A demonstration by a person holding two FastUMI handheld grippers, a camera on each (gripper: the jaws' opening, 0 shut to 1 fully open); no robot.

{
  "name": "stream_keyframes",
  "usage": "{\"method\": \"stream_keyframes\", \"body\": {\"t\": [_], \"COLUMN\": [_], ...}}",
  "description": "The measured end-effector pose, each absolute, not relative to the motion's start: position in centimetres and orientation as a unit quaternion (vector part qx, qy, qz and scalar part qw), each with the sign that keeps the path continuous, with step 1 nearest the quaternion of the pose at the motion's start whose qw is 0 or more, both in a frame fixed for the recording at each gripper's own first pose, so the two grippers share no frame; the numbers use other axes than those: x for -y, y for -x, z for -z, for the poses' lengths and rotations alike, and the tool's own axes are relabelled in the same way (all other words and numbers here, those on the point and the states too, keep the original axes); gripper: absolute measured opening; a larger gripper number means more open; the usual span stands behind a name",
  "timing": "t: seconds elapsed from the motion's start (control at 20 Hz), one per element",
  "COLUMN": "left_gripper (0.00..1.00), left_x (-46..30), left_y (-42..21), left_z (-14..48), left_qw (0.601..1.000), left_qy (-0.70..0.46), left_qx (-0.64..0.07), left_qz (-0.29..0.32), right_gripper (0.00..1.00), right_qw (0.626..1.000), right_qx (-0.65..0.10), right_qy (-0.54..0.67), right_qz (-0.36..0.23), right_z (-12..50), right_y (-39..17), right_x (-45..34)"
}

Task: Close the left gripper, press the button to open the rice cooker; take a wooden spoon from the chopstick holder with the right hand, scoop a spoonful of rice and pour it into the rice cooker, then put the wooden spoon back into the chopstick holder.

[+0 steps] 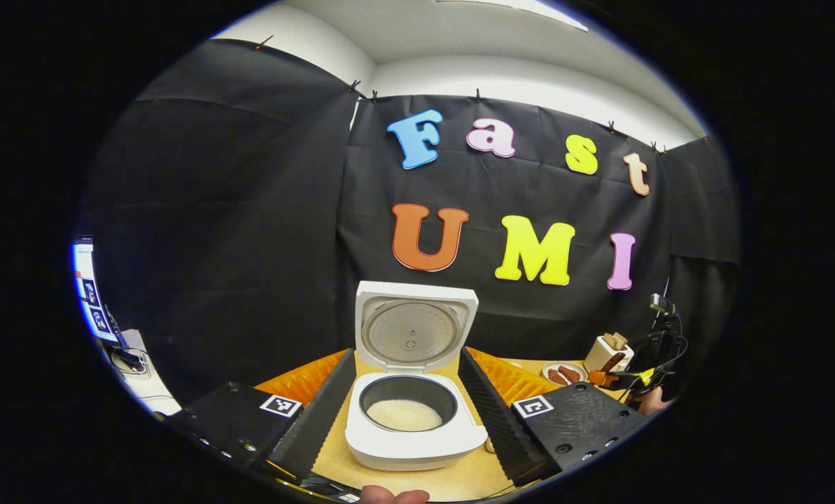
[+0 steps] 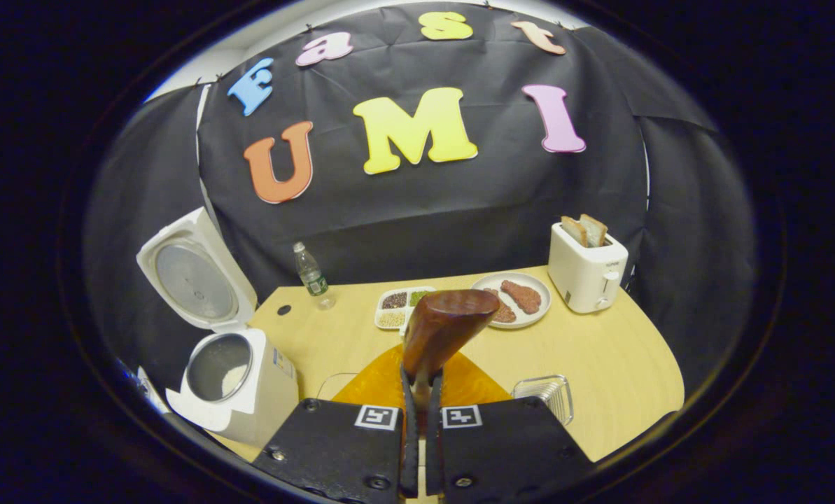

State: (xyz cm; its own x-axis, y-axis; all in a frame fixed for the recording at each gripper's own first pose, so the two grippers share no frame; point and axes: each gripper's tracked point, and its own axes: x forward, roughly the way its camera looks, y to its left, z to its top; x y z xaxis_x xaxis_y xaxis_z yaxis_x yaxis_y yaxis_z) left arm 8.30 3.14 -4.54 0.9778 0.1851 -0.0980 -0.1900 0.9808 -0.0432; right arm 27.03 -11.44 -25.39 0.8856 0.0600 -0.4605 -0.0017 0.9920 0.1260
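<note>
Right gripper view: right gripper (image 2: pixel 423 399) clamped on the wooden spoon (image 2: pixel 445 329), bowl up, looking empty, above the table (image 2: pixel 613 364); probably heading back to the holder, which can't be made out. Left gripper view: left gripper (image 1: pixel 407 413) spread wide around the rice cooker (image 1: pixel 410 420), lid up, white rice in the pot.
</note>
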Motion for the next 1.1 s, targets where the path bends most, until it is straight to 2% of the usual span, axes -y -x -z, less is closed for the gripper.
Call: {"method": "stream_keyframes", "body": {"t": [0.25,0.6,1.1], "left_gripper": [0.94,0.94,0.94], "left_x": [-4.8,-5.8,-7.3], "left_y": [-7.8,-6.9,-5.5], "left_z": [5.9,7.9,8.3], "left_qw": [0.991,0.987,0.984], "left_qy": [0.037,0.031,0.029], "left_qx": [-0.071,-0.106,-0.118], "left_qz": [-0.107,-0.115,-0.134], "right_gripper": [0.09,0.09,0.09], "right_qw": [0.965,0.968,0.968], "right_qx": [-0.262,-0.227,-0.248], "right_qy": [0.007,0.11,-0.003], "right_qz": [0.009,0.015,-0.039], "right_z": [31.6,34.0,35.8], "right_y": [-27.2,-27.5,-26.7], "right_x": [11.2,9.8,3.9]}}
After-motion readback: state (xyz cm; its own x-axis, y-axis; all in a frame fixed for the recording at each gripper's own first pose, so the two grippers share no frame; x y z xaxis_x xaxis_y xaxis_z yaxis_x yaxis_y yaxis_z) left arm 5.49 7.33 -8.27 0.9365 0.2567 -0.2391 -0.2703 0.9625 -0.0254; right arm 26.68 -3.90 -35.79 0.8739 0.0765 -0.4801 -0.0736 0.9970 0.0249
